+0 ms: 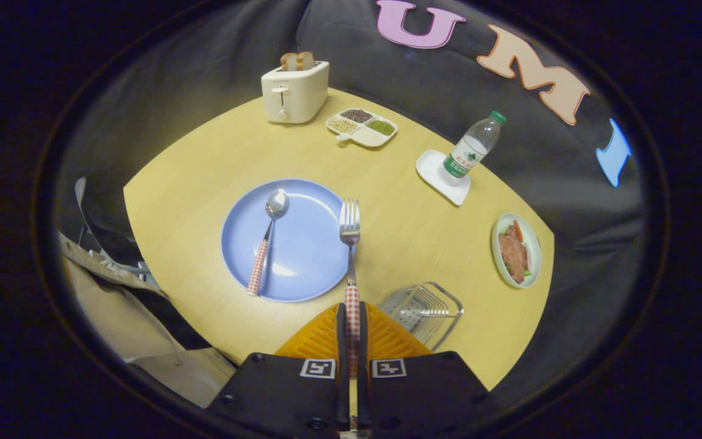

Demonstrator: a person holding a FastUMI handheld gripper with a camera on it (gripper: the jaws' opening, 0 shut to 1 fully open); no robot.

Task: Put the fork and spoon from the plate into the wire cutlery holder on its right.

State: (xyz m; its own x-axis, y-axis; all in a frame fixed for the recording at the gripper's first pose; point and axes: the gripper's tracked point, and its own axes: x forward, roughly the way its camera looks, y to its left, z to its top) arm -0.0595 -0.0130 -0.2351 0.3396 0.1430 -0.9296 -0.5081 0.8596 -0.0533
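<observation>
A: What has the gripper (351, 322) got?
B: Its fingers are clamped on the fork (350, 244) handle, tines pointing ahead. The holder (424, 308) sits just right.
A: The spoon (269, 238)?
B: Beyond, on the plate (308, 262).

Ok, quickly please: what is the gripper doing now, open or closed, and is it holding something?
Gripper: jaws closed on the fork handle, fork lifted off the plate.
</observation>
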